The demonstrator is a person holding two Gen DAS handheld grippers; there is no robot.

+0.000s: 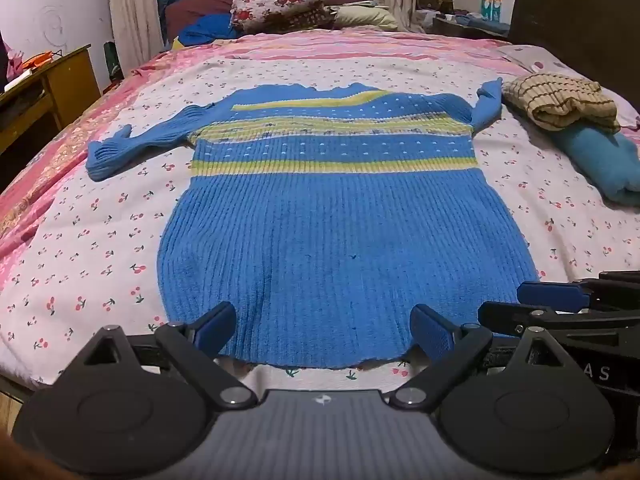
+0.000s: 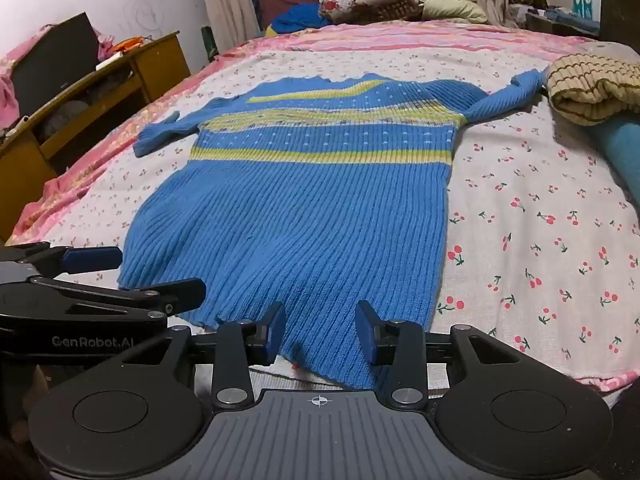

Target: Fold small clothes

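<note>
A small blue ribbed sweater (image 1: 340, 220) with yellow-green stripes lies flat on the bed, hem toward me, both sleeves spread outward. It also shows in the right wrist view (image 2: 304, 208). My left gripper (image 1: 324, 330) is open, its fingers either side of the hem's middle, just above the fabric. My right gripper (image 2: 320, 330) is open over the hem near its right corner. Each gripper appears from the side in the other's view: the right one (image 1: 560, 304) and the left one (image 2: 120, 276). Neither holds cloth.
The bed has a cherry-print sheet (image 1: 80, 240) with a pink striped border. Folded beige striped (image 1: 560, 104) and teal (image 1: 600, 164) clothes lie at the right. A wooden desk (image 2: 80, 96) stands left of the bed. Pillows and bedding (image 1: 280, 0) sit at the far end.
</note>
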